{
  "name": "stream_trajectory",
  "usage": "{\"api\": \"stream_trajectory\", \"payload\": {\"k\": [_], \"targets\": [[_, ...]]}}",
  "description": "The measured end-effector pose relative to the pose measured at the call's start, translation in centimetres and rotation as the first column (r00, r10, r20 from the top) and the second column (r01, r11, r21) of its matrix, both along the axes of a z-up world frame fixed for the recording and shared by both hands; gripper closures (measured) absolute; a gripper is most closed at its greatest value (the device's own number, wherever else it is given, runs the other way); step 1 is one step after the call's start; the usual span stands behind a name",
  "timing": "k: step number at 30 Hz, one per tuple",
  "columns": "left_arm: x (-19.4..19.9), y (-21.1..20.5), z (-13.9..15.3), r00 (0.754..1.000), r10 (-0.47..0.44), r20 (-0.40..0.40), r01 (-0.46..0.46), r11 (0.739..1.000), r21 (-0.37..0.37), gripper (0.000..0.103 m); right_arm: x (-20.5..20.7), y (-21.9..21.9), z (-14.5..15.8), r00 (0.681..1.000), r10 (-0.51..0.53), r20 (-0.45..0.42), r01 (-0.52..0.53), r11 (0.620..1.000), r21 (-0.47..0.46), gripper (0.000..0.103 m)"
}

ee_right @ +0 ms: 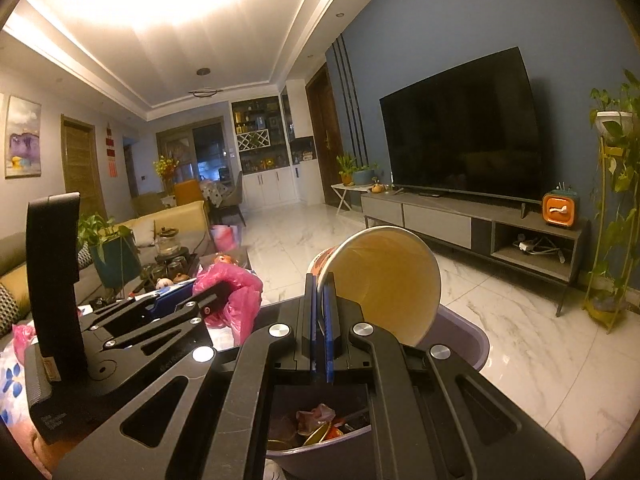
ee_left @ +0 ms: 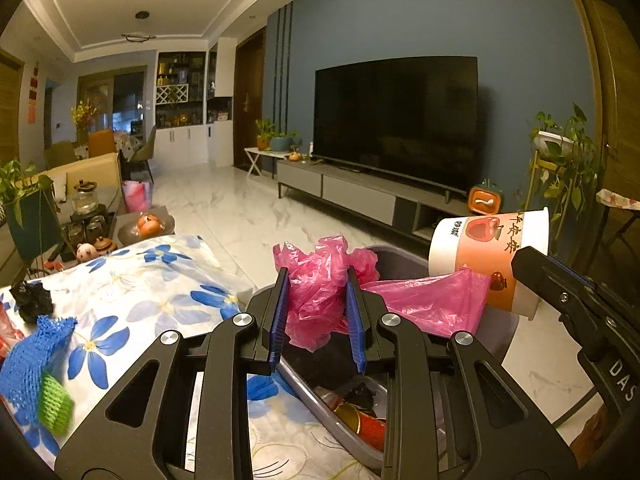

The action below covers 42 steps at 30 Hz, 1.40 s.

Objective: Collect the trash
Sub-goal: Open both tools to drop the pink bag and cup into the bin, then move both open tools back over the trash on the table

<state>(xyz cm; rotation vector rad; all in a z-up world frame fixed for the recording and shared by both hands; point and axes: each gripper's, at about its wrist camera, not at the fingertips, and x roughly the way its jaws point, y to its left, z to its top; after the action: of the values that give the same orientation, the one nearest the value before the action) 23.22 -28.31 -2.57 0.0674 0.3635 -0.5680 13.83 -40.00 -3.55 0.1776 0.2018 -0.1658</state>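
Note:
My left gripper (ee_left: pixel 318 304) is shut on a crumpled pink plastic bag (ee_left: pixel 320 284) and holds it over the grey trash bin (ee_left: pixel 320 396). My right gripper (ee_right: pixel 320 304) is shut on the rim of a white and orange paper cup (ee_right: pixel 384 280), tilted on its side over the bin (ee_right: pixel 464 344). The cup also shows in the left wrist view (ee_left: pixel 488 256), at the right above the bin. The bin holds cans and scraps (ee_right: pixel 316 424). The pink bag and the left gripper show at the left of the right wrist view (ee_right: pixel 236 292).
A table with a blue-flowered cloth (ee_left: pixel 140 292) lies left of the bin, with a black crumpled scrap (ee_left: pixel 32 300), a blue foam net (ee_left: pixel 32 356) and a green foam net (ee_left: pixel 54 404) on it. A TV (ee_left: pixel 396 120) on a low cabinet stands ahead across the marble floor.

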Motion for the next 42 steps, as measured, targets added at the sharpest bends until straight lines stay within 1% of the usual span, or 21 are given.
{"api": "stream_trajectory", "payload": {"k": [16, 20, 21, 23, 24, 25, 27, 28, 31, 33, 34, 35, 36, 37, 40, 42], "targets": [[0.9, -1.3, -1.2, 1.000, -0.015, -0.028, 0.016, 1.000, 0.016, 0.077, 0.6, 0.0, -0.6, 1.000, 0.005, -0.001, -0.005, 1.000, 0.011, 0.099], [1.4, -1.5, -1.5, 0.999, -0.014, -0.041, 0.015, 1.000, 0.015, 0.075, 0.7, 0.0, -0.8, 1.000, 0.008, -0.001, -0.008, 1.000, 0.014, 0.099], [1.4, -1.4, -1.6, 0.999, -0.014, -0.045, 0.014, 1.000, 0.013, 0.070, 0.7, 0.1, -0.9, 1.000, 0.010, -0.001, -0.010, 1.000, 0.015, 0.099], [1.5, -1.4, -1.7, 0.999, -0.016, -0.049, 0.017, 1.000, 0.016, 0.056, 1.0, -0.1, -0.9, 1.000, 0.016, -0.006, -0.016, 1.000, 0.015, 0.099], [1.5, -1.4, -1.6, 0.999, -0.001, -0.043, 0.002, 1.000, 0.018, 0.042, 1.1, -0.3, -0.9, 1.000, 0.018, -0.007, -0.018, 1.000, 0.016, 0.099], [1.5, -1.1, -1.7, 0.999, 0.006, -0.039, -0.006, 1.000, 0.009, 0.038, 1.2, -0.2, -1.0, 1.000, 0.023, -0.010, -0.023, 1.000, 0.020, 0.099], [1.6, -0.7, -1.7, 0.999, -0.002, -0.044, 0.002, 1.000, -0.004, 0.036, 1.5, -0.3, -1.0, 0.999, 0.030, -0.010, -0.030, 0.999, 0.027, 0.099], [1.7, -0.4, -1.8, 0.999, 0.012, -0.041, -0.012, 1.000, -0.003, 0.033, 1.6, -0.2, -1.1, 0.999, 0.038, -0.012, -0.037, 0.999, 0.028, 0.099], [2.0, 0.9, -2.0, 0.998, 0.049, -0.049, -0.050, 0.999, -0.017, 0.030, 2.2, 0.1, -1.2, 0.998, 0.060, -0.026, -0.059, 0.998, 0.026, 0.099], [1.9, 2.1, -2.0, 0.995, 0.077, -0.057, -0.079, 0.996, -0.033, 0.028, 2.6, 0.3, -1.5, 0.997, 0.071, -0.040, -0.070, 0.997, 0.024, 0.091], [1.8, 2.7, -2.0, 0.994, 0.094, -0.057, -0.096, 0.995, -0.038, 0.027, 2.7, 0.4, -1.6, 0.996, 0.073, -0.045, -0.072, 0.997, 0.024, 0.076], [1.7, 3.3, -2.1, 0.992, 0.109, -0.055, -0.112, 0.993, -0.039, 0.026, 2.5, 0.5, -1.7, 0.997, 0.066, -0.041, -0.065, 0.998, 0.022, 0.055], [1.5, 3.9, -2.1, 0.990, 0.128, -0.051, -0.130, 0.991, -0.038, 0.025, 2.4, 0.7, -1.6, 0.998, 0.057, -0.032, -0.056, 0.998, 0.018, 0.049], [1.3, 4.5, -2.1, 0.988, 0.145, -0.047, -0.146, 0.989, -0.038, 0.025, 2.1, 0.8, -1.6, 0.998, 0.052, -0.021, -0.051, 0.999, 0.012, 0.047], [0.6, 6.5, -2.0, 0.981, 0.193, -0.034, -0.194, 0.980, -0.036, 0.023, 1.1, 1.2, -1.4, 0.999, 0.033, -0.003, -0.033, 0.999, 0.002, 0.047], [-0.1, 7.8, -1.9, 0.973, 0.230, -0.027, -0.231, 0.972, -0.038, 0.021, 0.7, 1.4, -1.3, 1.000, 0.027, 0.007, -0.027, 1.000, 0.005, 0.043]]}}
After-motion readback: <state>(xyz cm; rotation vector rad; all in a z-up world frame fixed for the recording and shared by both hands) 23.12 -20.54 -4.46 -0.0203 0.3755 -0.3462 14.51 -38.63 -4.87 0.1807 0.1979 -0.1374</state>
